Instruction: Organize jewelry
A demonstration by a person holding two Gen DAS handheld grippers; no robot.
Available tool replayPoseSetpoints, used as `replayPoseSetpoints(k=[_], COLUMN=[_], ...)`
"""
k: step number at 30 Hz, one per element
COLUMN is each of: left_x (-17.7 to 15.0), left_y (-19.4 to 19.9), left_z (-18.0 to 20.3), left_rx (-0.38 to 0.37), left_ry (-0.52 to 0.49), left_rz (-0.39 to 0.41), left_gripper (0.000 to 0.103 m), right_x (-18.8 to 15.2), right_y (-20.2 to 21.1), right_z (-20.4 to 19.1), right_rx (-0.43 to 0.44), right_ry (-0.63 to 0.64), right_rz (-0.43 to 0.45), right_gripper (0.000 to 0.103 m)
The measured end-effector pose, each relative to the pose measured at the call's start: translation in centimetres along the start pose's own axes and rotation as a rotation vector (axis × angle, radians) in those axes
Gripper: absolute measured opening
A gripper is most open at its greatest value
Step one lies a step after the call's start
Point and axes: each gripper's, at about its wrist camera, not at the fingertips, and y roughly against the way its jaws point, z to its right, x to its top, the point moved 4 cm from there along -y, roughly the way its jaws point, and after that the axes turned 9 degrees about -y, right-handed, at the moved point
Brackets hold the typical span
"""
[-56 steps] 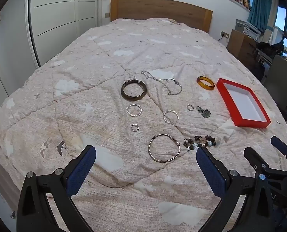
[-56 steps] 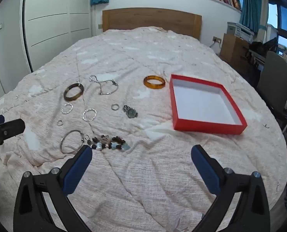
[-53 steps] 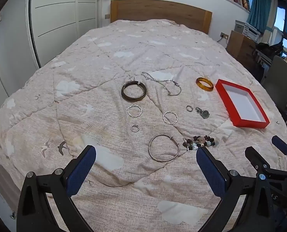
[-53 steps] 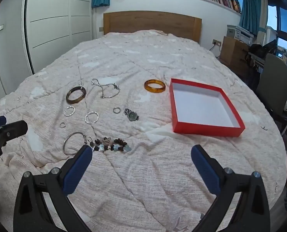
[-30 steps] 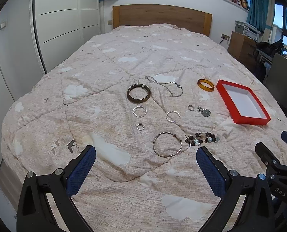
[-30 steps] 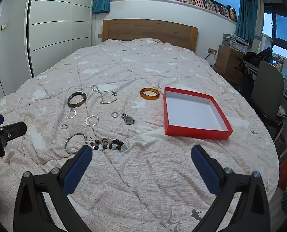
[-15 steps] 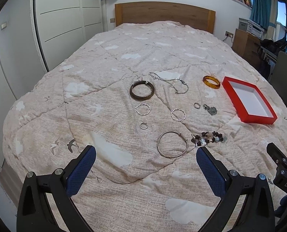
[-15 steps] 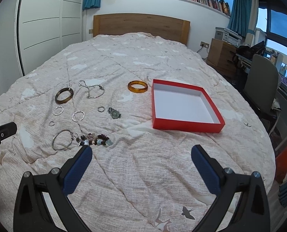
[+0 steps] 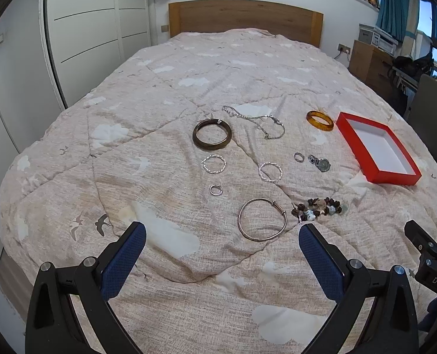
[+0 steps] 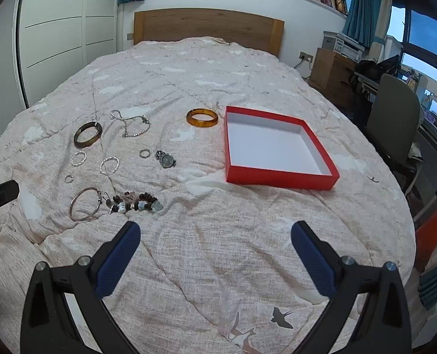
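Note:
Jewelry lies spread on a beige quilted bed: a dark bangle, a silver chain, an amber bangle, a thin silver bangle, a beaded bracelet, a small watch and several silver rings. An open red box with a white inside sits at the right; it shows larger in the right wrist view. My left gripper is open and empty above the near quilt. My right gripper is open and empty, short of the box.
White wardrobe doors stand left of the bed and a wooden headboard at the far end. A grey chair, a wooden cabinet and a desk stand to the right. The right gripper's tip shows at the left view's right edge.
Both grippers have drawn back and risen a little, so the bed and jewelry look smaller and farther. The right view has swung rightward. Both stay open; no jewelry has moved.

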Motion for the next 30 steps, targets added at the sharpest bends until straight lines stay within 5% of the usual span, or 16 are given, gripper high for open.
replayPoseSetpoints(k=[14, 30], left_x=[-0.2, 0.4], left_y=[-0.5, 1.1], left_z=[1.0, 3.6], left_rx=[0.000, 0.000], left_ry=[-0.046, -0.117], left_rz=[-0.018, -0.021], left_gripper=[0.102, 0.102], right_x=[0.7, 1.1], right_y=[-0.2, 1.7], right_z=[1.4, 2.1], right_rx=[-0.019, 0.088], right_ry=[0.009, 0.033], right_rz=[-0.014, -0.002], right_gripper=[0.103, 0.103])
